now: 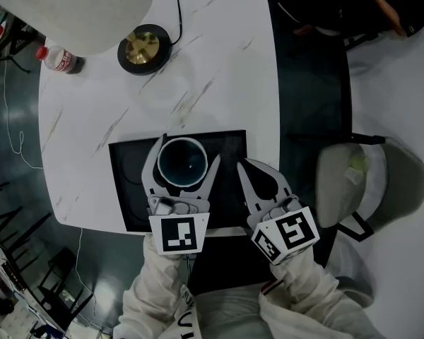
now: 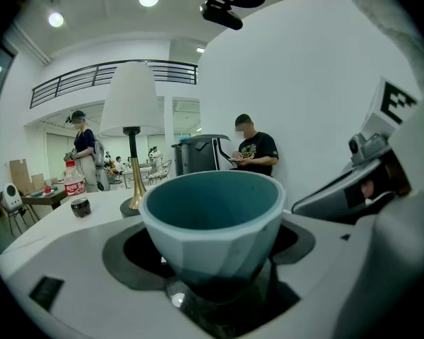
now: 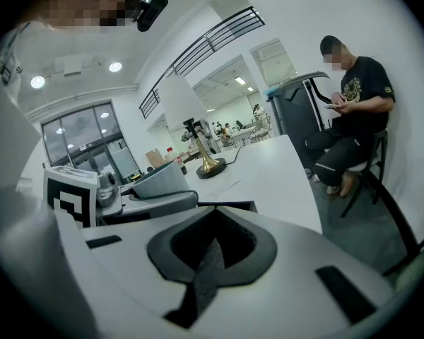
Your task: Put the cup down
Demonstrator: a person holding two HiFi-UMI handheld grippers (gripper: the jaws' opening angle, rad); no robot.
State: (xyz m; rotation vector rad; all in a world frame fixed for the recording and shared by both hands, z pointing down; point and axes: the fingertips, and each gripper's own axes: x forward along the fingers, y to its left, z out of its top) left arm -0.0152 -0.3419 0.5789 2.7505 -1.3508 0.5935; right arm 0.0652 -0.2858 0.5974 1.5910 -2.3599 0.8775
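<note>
Cup (image 1: pixel 182 162) is clasped in left gripper (image 1: pixel 189 150) fingers over mat (image 1: pixel 230 154) at counter (image 1: pixel 219 69) near edge. Contact unclear; release remains. Right gripper (image 1: pixel 246 164) fingers together, empty.

One cup (image 1: pixel 182 162), one black mat (image 1: pixel 230 147) at the desk's (image 1: pixel 219 62) near edge, one lamp (image 1: pixel 143 48) and one bottle (image 1: pixel 59 58) by its far left corner are in view. There are two tongs, the left tongs (image 1: pixel 186 154) and the right tongs (image 1: pixel 249 168), and one chair (image 1: pixel 353 182).

Overhead, table-level — cup (image 1: pixel 182 162) shared
</note>
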